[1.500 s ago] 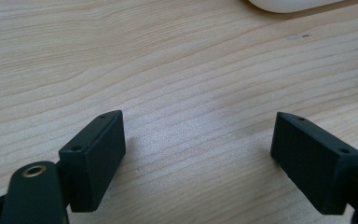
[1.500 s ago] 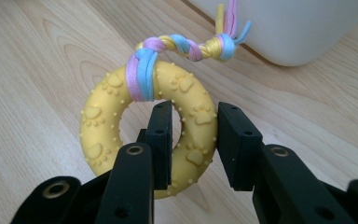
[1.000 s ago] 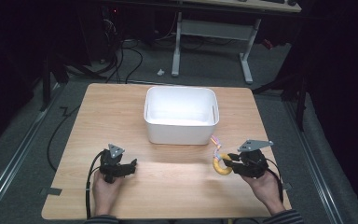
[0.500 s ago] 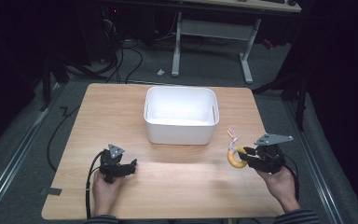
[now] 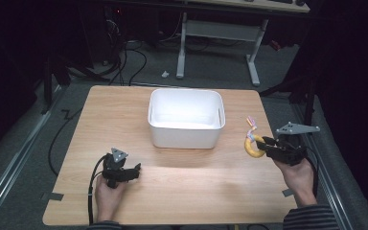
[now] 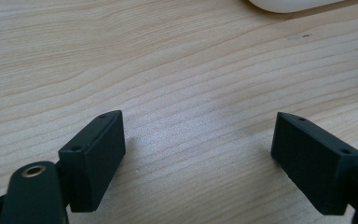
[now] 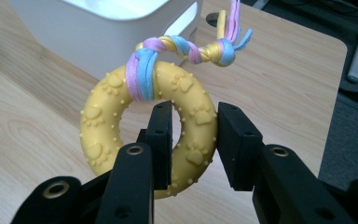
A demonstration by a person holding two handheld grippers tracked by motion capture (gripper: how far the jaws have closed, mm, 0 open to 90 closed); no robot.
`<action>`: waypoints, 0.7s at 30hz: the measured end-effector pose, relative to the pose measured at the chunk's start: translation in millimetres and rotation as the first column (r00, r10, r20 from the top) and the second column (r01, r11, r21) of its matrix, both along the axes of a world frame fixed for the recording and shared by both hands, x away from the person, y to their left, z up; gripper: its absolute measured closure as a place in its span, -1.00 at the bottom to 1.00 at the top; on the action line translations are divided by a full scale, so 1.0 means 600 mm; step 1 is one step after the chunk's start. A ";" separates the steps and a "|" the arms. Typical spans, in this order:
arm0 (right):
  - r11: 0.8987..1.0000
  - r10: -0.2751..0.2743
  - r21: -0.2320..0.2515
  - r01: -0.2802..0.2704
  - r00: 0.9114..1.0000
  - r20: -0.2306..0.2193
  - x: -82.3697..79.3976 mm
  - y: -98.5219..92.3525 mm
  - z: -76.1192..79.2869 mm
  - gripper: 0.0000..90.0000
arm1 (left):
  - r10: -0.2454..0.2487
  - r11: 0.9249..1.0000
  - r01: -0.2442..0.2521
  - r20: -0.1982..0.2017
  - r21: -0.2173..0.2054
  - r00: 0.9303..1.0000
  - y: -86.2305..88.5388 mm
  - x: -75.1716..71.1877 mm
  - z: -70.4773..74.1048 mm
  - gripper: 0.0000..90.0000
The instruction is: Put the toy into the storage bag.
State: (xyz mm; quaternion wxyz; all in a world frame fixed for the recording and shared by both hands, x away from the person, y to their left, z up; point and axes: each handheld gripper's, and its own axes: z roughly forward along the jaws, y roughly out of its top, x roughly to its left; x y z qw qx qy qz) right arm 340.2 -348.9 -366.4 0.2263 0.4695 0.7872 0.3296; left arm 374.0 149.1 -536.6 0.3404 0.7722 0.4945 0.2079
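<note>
The right gripper point(image 7: 191, 140) has its jaws clamped on the yellow ring toy point(image 7: 144, 135), one jaw through the hole; that view alone shows paw prints and a braided cord point(image 7: 186, 49). At three o'clock of the white bin point(image 5: 184, 120), the toy is held above the surface point(image 5: 124, 110). The left gripper point(image 6: 198, 149) rests at seven o'clock, jaws wide apart, empty.

A light wooden table point(image 5: 124, 110) with rounded corners stands on a grey floor point(image 5: 24, 143), its grain running across the top. A white rectangular bin point(image 5: 185, 119), open at the top, sits directly on the wood toward the far edge, roughly midway between the two sides. Strips of grey tape point(image 5: 51, 196) mark the floor just beside the table's near corners, and dark cables point(image 5: 57, 143) trail along the floor at one side
</note>
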 end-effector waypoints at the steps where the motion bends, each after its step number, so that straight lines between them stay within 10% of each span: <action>1: 1.000 0.000 0.000 0.000 1.000 0.000 0.000 0.000 0.000 0.51 | 0.000 1.000 0.000 0.000 0.000 1.000 0.000 0.000 0.000 -0.60; 21: 1.000 0.018 -0.020 -0.017 0.999 0.029 0.073 0.039 0.060 0.51 | 0.001 1.000 -0.001 0.000 0.000 1.000 0.000 0.000 0.000 -0.60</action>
